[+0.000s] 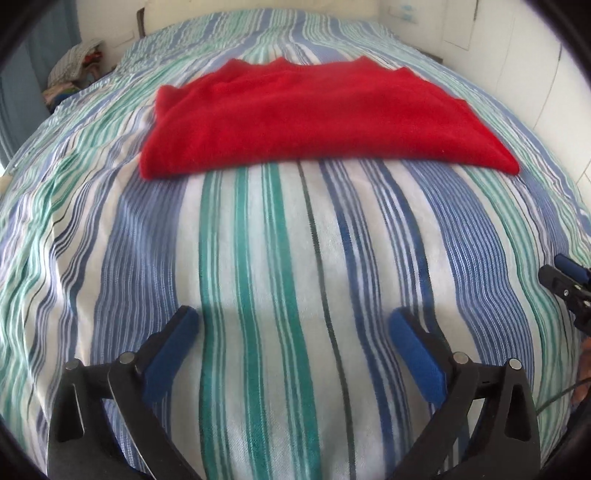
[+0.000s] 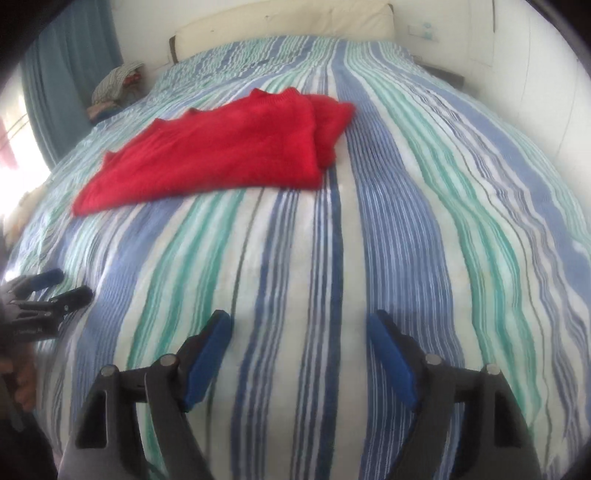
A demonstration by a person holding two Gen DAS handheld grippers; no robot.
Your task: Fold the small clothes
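Observation:
A red knitted garment (image 1: 317,118) lies folded flat on the striped bedspread (image 1: 280,258), ahead of both grippers; in the right wrist view the garment (image 2: 218,155) sits up and to the left. My left gripper (image 1: 293,319) is open and empty, low over the bedspread, well short of the garment. My right gripper (image 2: 299,325) is open and empty, also over bare bedspread (image 2: 388,221). The right gripper also shows at the right edge of the left wrist view (image 1: 563,275), and the left gripper at the left edge of the right wrist view (image 2: 55,288).
A pile of clothes (image 1: 75,64) sits beside the bed at the far left, next to a blue curtain (image 2: 70,70). A cream headboard (image 2: 288,22) and white walls bound the far end and right side of the bed.

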